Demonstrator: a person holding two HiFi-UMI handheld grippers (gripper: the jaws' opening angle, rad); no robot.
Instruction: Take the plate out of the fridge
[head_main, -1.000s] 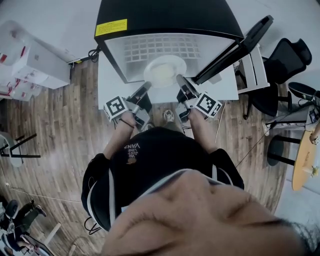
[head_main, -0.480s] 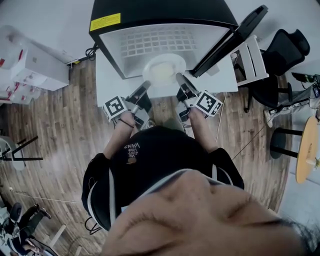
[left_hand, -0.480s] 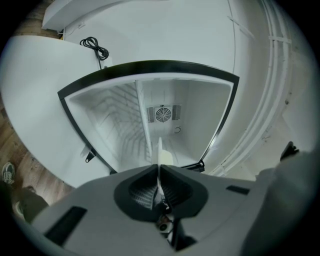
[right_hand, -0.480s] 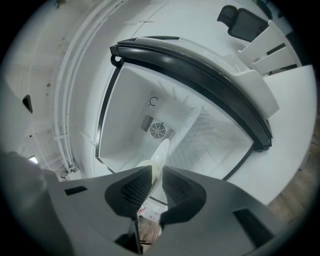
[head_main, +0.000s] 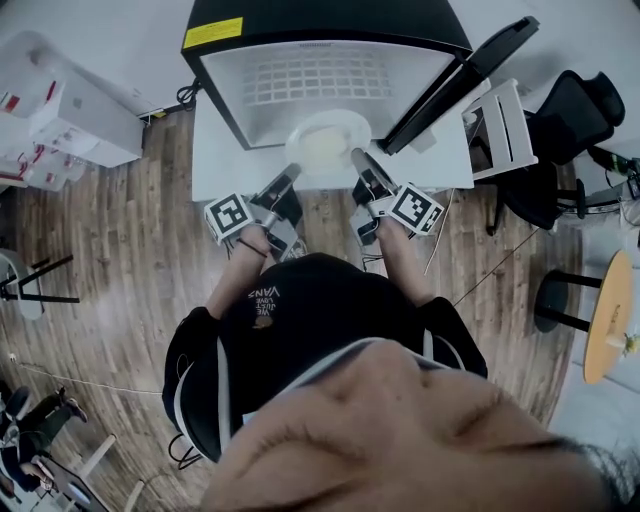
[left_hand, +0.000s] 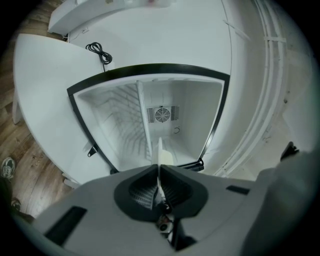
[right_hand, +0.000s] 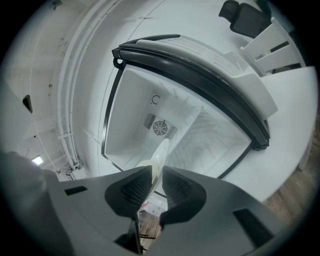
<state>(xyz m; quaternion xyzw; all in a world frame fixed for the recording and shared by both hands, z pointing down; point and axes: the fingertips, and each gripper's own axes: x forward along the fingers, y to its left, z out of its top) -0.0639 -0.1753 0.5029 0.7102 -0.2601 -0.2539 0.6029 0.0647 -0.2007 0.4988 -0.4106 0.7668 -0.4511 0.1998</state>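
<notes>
White worktop (head_main: 215, 150) carries the open fridge (head_main: 320, 30); the plate (head_main: 328, 143) sits at its mouth, with the jaws of my left gripper (head_main: 293, 170) and right gripper (head_main: 355, 155) clamped on its rim, seemingly deep. I should draw both back level, together.

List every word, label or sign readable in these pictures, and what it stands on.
"VANS": print on the person's black shirt, seen upside down; the smaller line beside it is too blurred.
Yellow label on the fridge: too small to read.
Marker cubes: black-and-white patterns, no words.
White boxes: red marks, unreadable.
</notes>
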